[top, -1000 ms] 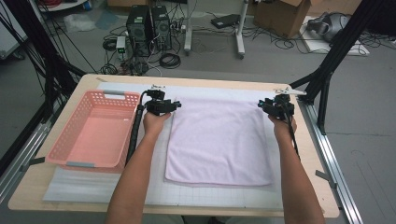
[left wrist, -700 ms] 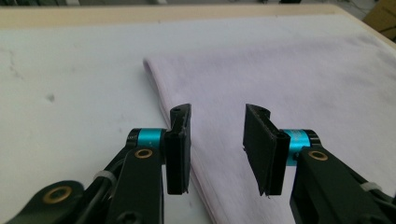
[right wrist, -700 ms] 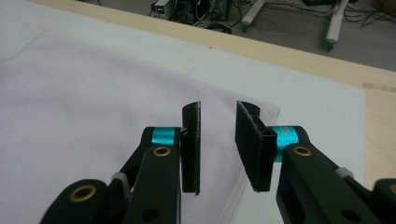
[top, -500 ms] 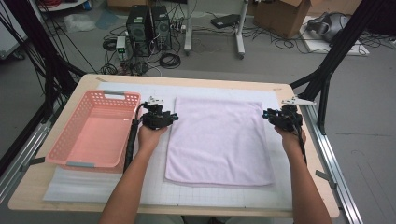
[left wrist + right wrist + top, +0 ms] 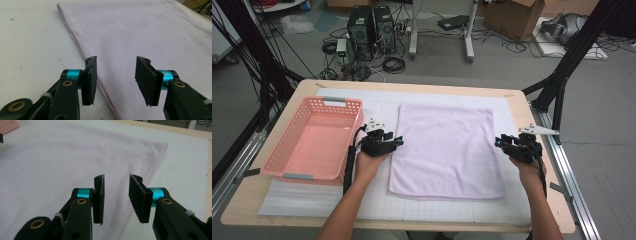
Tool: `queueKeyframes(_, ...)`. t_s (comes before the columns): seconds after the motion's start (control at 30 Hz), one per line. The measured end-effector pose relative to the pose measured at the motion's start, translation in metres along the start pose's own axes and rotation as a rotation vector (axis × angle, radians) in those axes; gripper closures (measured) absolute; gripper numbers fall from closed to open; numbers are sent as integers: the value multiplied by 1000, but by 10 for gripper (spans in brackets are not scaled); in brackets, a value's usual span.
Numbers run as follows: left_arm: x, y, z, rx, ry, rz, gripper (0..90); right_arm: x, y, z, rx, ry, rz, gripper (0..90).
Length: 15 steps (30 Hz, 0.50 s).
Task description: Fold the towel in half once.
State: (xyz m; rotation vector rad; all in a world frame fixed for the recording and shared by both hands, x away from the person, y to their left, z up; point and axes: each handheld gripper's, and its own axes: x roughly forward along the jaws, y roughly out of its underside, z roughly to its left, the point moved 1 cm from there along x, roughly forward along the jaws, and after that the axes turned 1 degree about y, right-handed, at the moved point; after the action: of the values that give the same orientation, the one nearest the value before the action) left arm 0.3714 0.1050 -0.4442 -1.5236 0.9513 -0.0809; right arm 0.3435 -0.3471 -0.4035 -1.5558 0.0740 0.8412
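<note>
A pale lilac towel [image 5: 444,150] lies flat on the white mat [image 5: 312,200]. My left gripper [image 5: 398,142] sits at the middle of its left edge and points inward. In the left gripper view the towel [image 5: 140,30] has its edge running under the gap of that gripper [image 5: 116,60]. The jaws have just been opening and grip nothing. My right gripper [image 5: 498,142] is at the middle of the right edge. In the right gripper view this gripper [image 5: 117,177] hovers over the hem of the towel [image 5: 62,157]. Its jaws have also just been opening, and nothing is pinched.
An empty pink basket [image 5: 332,102] stands on the left of the table, close to my left hand. The wooden table edge [image 5: 542,165] runs just right of my right hand. Black frame posts stand beyond the table's corners.
Both hands have slid toward the near side along the towel's side edges, from its far corners to about mid-length. The towel has stayed flat.
</note>
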Motion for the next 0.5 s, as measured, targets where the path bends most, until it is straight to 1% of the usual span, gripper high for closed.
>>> queueKeyframes(0.03, -3, 2, -2, 4, 13, 15, 525, -2, 5, 4, -10, -4, 7, 647)
queueKeyframes(0.1, -10, 7, -8, 20, 24, -4, 528, -7, 16, 11, -21, -12, 25, 648)
queueKeyframes(0.13, -13, 9, -11, 26, 24, 12, 537, -9, 21, 14, -27, -14, 38, 650)
queueKeyframes(0.17, -17, 12, -13, 31, 34, 15, 537, -12, 26, 16, -36, -15, 43, 650)
queueKeyframes(0.23, -25, 18, -17, 38, 41, 2, 545, -17, 34, 22, -43, -26, 57, 649)
queueKeyframes(0.3, -31, 25, -19, 35, 51, -1, 548, -23, 42, 29, -56, -23, 63, 650)
queueKeyframes(0.37, -37, 33, -21, 42, 63, 4, 548, -29, 50, 33, -64, -25, 65, 666)
queueKeyframes(0.47, -45, 42, -23, 31, 76, 10, 548, -35, 60, 37, -73, -26, 84, 702)
queueKeyframes(0.5, -48, 44, -23, 36, 79, 16, 549, -37, 63, 38, -71, -24, 88, 703)
